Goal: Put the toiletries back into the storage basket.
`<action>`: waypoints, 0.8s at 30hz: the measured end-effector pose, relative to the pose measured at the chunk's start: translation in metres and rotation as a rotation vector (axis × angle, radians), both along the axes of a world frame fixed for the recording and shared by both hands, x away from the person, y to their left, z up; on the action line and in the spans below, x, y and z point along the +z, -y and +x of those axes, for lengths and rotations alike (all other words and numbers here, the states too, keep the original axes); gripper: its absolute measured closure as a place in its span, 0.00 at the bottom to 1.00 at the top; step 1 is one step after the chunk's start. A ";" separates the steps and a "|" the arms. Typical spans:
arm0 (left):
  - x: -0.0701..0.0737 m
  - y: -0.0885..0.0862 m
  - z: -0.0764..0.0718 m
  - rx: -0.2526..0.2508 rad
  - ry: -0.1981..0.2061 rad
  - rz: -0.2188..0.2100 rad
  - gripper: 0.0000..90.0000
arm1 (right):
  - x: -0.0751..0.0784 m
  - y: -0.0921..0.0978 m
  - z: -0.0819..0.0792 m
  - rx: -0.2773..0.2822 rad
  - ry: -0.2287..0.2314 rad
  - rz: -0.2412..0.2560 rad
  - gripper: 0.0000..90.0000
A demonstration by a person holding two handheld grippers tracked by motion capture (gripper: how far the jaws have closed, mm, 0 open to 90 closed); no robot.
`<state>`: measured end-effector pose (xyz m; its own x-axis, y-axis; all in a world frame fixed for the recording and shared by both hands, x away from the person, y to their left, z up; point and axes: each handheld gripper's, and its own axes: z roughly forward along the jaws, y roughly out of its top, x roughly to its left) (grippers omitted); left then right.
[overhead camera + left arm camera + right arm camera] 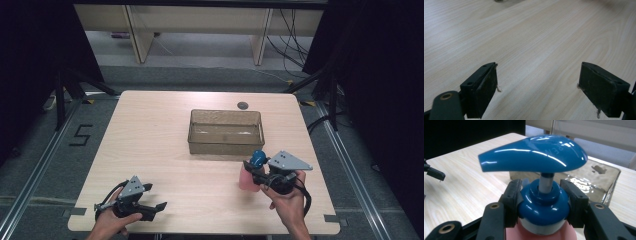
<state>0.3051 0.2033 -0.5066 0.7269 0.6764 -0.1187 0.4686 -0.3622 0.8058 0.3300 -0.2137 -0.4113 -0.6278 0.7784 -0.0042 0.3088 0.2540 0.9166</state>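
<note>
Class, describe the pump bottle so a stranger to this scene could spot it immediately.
Start at the clear tub on the wooden table. Just in front of its right corner stands the pump bottle, gripped at its collar by the right gripper. Its pink body and glossy blue pump head set it apart.

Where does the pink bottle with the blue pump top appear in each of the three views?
High view: the pink bottle with the blue pump top stands lower right, at the right gripper.
Left gripper view: bare wooden table there, no bottle.
Right gripper view: bottle at centre, jaws clamping its blue collar.
Shared landmark: the clear brownish plastic bin.
</note>
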 end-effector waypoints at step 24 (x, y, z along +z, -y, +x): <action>0.000 0.000 0.000 -0.002 -0.001 -0.003 0.16 | 0.034 0.002 0.025 -0.011 0.014 -0.019 0.59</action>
<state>0.3050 0.2030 -0.5064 0.7279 0.6748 -0.1216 0.4690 -0.3607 0.8062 0.3547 -0.2160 -0.3769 -0.6193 0.7847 -0.0278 0.2992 0.2686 0.9156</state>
